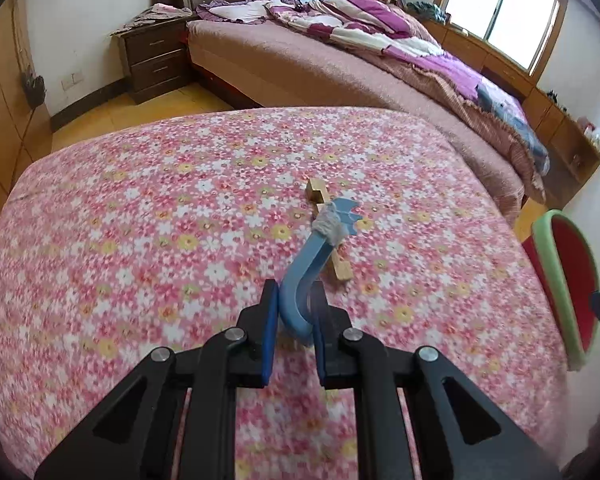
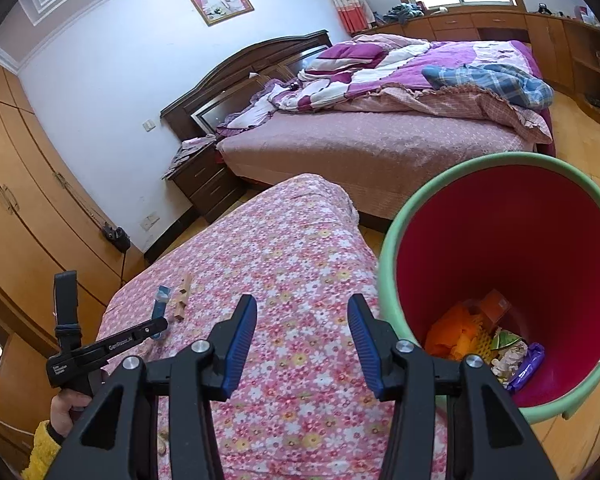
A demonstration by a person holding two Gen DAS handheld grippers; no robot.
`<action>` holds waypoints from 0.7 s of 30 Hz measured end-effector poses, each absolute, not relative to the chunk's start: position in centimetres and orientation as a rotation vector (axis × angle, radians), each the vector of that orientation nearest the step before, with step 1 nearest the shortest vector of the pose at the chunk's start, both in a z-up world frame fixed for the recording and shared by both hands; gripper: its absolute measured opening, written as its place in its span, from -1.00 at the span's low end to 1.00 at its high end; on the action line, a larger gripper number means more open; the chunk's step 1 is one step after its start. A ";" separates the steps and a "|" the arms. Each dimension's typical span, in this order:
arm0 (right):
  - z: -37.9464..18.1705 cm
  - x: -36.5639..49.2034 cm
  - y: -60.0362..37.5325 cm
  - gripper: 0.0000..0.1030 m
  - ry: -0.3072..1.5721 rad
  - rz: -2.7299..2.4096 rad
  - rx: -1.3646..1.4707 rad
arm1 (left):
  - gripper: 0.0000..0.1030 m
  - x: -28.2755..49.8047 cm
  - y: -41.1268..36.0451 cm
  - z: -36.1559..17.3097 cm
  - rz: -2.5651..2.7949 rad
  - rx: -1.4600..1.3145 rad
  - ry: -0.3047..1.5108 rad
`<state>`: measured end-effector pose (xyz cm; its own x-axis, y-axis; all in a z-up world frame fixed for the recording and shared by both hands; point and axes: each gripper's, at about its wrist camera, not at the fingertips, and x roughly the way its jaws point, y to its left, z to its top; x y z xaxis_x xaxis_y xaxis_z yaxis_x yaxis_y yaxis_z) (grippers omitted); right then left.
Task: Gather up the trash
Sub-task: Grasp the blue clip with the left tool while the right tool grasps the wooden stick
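My left gripper (image 1: pixel 296 300) is shut on a curved blue plastic strip (image 1: pixel 306 268) with a grey wad and a jagged tip, held just above the pink floral cloth (image 1: pixel 140 220). A wooden stick (image 1: pixel 332 232) lies on the cloth under it. In the right wrist view the left gripper (image 2: pixel 156 326), blue strip (image 2: pixel 161 300) and wooden stick (image 2: pixel 182 296) show at the left. My right gripper (image 2: pixel 302 332) is open and empty over the cloth, beside a red bin with a green rim (image 2: pixel 384 264) holding orange, yellow and purple trash (image 2: pixel 484 340).
The bin also shows at the right edge of the left wrist view (image 1: pixel 556 280). A large bed (image 1: pixel 340 64) with purple bedding stands behind, a dark nightstand (image 1: pixel 156 60) beside it. Wooden wardrobes line the left wall, low cabinets (image 2: pixel 560 40) under the window.
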<state>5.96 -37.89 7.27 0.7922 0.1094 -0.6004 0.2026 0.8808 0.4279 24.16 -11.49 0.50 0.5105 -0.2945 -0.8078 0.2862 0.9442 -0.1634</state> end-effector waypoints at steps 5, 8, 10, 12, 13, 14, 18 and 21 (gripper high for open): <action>8.2 5.5 -36.3 -0.02 0.651 -0.020 0.478 | -0.71 21.9 -9.0 3.0 -0.330 -0.081 0.930; 8.9 5.4 -34.9 -0.02 0.646 0.004 0.457 | -0.70 21.2 -7.0 4.2 -0.283 -0.116 0.937; 9.3 5.4 -33.8 -0.02 0.647 0.024 0.442 | -0.71 20.7 -5.5 4.8 -0.259 -0.142 0.937; 9.7 5.5 -32.8 -0.02 0.651 0.042 0.427 | -0.71 20.2 -3.8 5.5 -0.228 -0.157 0.922; 9.9 5.6 -32.3 -0.02 0.653 0.051 0.419 | -0.71 19.9 -2.9 5.9 -0.211 -0.160 0.912; 10.2 5.8 -31.5 -0.02 0.655 0.065 0.406 | -0.71 19.7 -2.3 6.1 -0.199 -0.163 0.905; 10.9 6.7 -28.9 -0.02 0.668 0.110 0.371 | -0.71 19.6 0.6 6.7 -0.141 -0.194 0.892; 10.9 8.0 -26.7 -0.02 0.694 0.140 0.328 | -0.70 19.4 2.6 6.7 -0.107 -0.210 0.882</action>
